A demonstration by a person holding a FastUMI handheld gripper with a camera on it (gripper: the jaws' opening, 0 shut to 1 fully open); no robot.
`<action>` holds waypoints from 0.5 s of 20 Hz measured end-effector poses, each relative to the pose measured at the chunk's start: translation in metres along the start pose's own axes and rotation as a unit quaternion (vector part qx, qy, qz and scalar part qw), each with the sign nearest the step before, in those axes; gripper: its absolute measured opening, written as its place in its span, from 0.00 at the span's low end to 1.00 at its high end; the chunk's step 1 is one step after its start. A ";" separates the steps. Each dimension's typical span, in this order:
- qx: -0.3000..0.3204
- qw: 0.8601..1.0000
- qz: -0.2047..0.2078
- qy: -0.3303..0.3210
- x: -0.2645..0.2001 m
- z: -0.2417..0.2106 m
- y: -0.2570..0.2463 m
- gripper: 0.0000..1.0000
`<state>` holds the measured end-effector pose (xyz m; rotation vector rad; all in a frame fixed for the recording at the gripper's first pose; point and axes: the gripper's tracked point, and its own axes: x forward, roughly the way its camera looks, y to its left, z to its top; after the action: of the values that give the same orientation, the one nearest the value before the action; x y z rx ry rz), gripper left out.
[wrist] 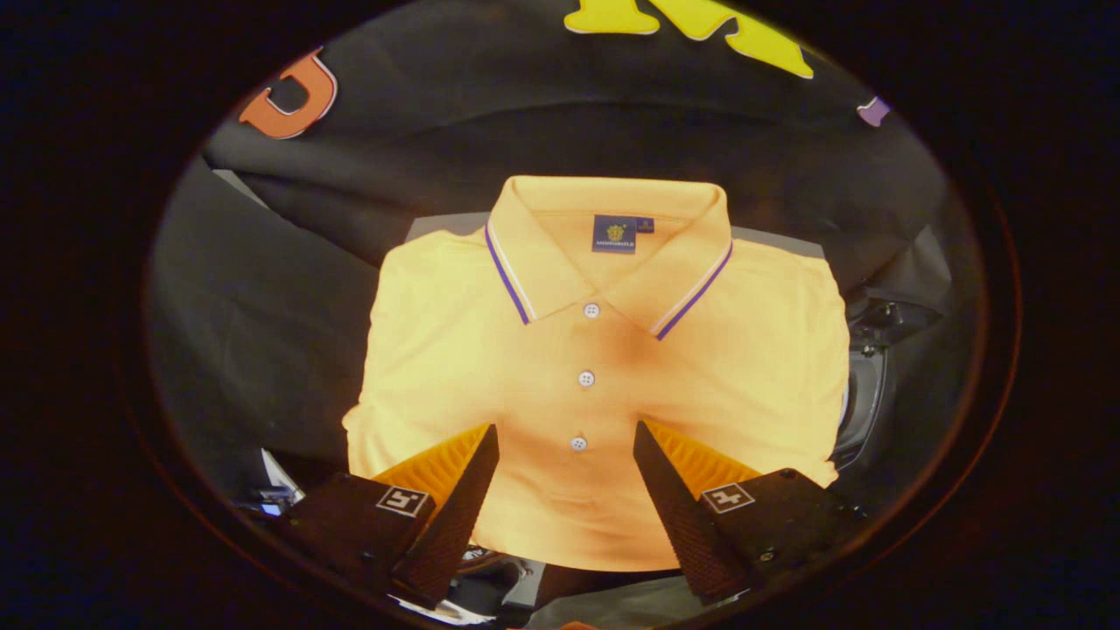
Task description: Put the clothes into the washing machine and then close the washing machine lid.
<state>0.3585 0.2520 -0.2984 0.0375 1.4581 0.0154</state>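
A folded yellow polo shirt (pixel 595 376) lies flat just ahead of me, collar on the far side, with a striped collar edge, a dark neck label and three white buttons down its front. My gripper (pixel 566 437) hovers over the shirt's near part, open, a finger either side of the lowest button and nothing pressed between them. A dark rounded part of a machine (pixel 866 402) shows past the shirt's right edge; I cannot tell whether it is the washing machine.
The shirt rests on a grey surface (pixel 446 226) whose far edge shows behind the collar. Black cloth (pixel 262 332) hangs to the left and behind. Small dark and white items (pixel 490 586) lie below the fingers.
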 end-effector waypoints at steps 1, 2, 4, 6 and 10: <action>-0.004 1.000 -0.014 -0.003 0.005 0.001 -0.003 0.98; -0.007 1.000 -0.029 -0.006 0.009 0.002 -0.008 0.98; -0.007 0.999 -0.046 -0.009 0.013 0.004 -0.007 0.98; -0.014 0.998 -0.061 -0.008 0.014 0.006 -0.008 0.98; -0.023 0.997 -0.070 -0.014 0.016 0.007 -0.004 0.97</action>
<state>0.3670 0.2483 -0.3136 -0.1017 1.4282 -0.0665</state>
